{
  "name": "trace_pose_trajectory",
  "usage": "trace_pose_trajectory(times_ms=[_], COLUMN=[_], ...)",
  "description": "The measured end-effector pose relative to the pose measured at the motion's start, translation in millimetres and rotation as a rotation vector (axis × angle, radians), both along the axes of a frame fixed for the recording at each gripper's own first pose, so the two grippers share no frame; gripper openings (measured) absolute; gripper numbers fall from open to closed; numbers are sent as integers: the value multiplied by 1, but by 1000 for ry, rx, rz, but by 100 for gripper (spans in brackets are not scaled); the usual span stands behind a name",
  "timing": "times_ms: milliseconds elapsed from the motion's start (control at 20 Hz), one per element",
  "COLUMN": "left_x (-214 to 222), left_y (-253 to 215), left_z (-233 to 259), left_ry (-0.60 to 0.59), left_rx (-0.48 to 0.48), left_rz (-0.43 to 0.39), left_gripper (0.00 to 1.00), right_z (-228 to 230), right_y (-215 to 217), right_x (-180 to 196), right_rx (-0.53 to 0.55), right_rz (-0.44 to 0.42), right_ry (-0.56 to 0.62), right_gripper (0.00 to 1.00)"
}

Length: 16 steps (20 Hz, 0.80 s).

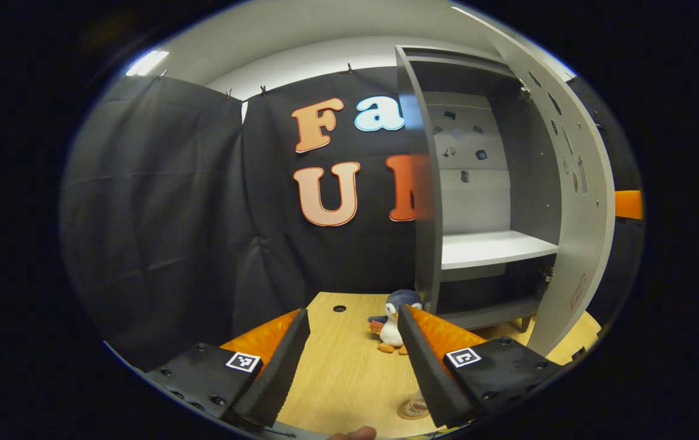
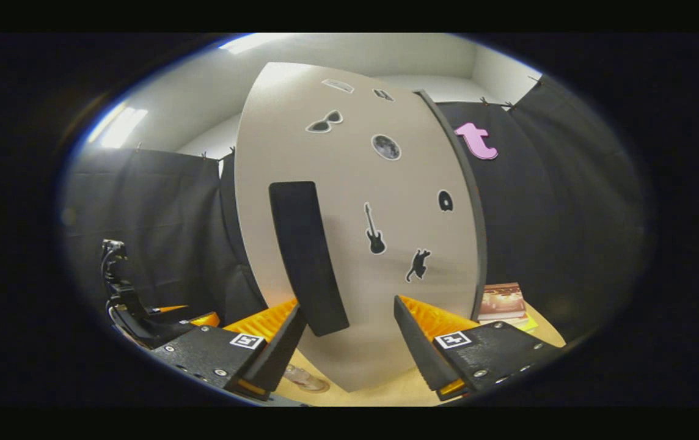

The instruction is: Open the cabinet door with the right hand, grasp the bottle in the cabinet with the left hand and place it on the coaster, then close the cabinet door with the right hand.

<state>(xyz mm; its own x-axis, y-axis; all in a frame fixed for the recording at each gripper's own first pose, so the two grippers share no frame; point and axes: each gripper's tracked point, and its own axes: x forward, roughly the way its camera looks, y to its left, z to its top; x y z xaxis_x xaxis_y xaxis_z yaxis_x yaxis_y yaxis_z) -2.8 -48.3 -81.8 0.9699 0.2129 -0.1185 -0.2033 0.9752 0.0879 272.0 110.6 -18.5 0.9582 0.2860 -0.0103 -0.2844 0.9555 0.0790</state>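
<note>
- Left gripper view: your left gripper (image 1: 352, 354) is spread wide with nothing between the fingers, hanging over the wooden table (image 1: 337, 379).
- The cabinet (image 1: 478, 201) sits ahead to the right with its door (image 1: 575, 201) swung open, and the white shelf (image 1: 496, 247) looks bare.
- The bottle (image 1: 415, 406) is down on the table on what looks like the coaster, half hidden by your right-hand finger. A plush penguin (image 1: 393, 321) stands by the cabinet's foot.
- Right gripper view: your right gripper (image 2: 346, 342) is released too, fingers apart, facing the sticker-covered cabinet door (image 2: 355, 232) close to its dark handle (image 2: 307, 256).
- The bottle (image 2: 302, 376) sits low beside your left-hand finger; a book (image 2: 501, 300) lies at right.
</note>
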Motion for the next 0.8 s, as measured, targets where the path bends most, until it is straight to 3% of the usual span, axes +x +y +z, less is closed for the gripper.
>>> trace_pose_trajectory(times_ms=[250,750,800], left_x=[31,104,110], left_y=[37,62,62], left_z=[-8,-30,-31], left_ry=[-1,14,12], left_rx=[-19,-39,-42], left_rz=[32,-6,-13], left_gripper=[95,95,91], right_z=[6,6,3], right_y=[50,104,107], right_x=[40,94,95], right_rx=[-115,-154,-155], right_rz=[-9,-39,-43], right_ry=[-45,-77,-75], right_gripper=[92,93,93])
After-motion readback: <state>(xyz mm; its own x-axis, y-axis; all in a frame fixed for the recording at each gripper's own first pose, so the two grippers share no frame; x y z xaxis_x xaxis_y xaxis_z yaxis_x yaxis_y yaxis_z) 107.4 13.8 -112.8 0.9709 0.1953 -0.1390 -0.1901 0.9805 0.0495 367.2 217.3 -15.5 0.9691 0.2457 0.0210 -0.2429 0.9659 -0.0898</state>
